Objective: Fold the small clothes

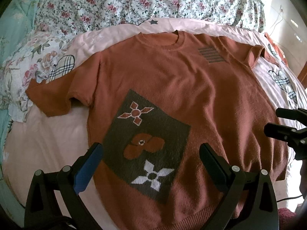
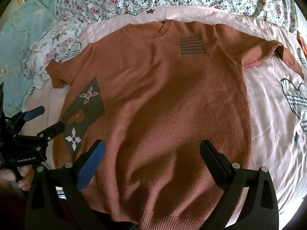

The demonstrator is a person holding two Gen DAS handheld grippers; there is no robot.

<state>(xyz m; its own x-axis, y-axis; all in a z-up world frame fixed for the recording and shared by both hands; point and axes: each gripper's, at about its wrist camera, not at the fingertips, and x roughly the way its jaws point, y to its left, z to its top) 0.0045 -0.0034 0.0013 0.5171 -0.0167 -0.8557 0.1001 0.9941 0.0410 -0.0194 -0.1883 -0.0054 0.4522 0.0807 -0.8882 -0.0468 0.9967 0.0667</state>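
A rust-orange short-sleeved knit sweater lies flat and face up on the pink sheet, collar away from me, hem near me. It has a dark panel with flower motifs low on its left side and a striped patch on the chest. It also shows in the right wrist view. My left gripper is open and empty above the flower panel. My right gripper is open and empty above the lower middle of the sweater. Each gripper shows in the other's view, the right one and the left one.
The pink bed sheet has plaid heart prints. A rumpled floral quilt lies along the far side. A floral pillow and teal fabric sit at the far left. Another orange item peeks in at far right.
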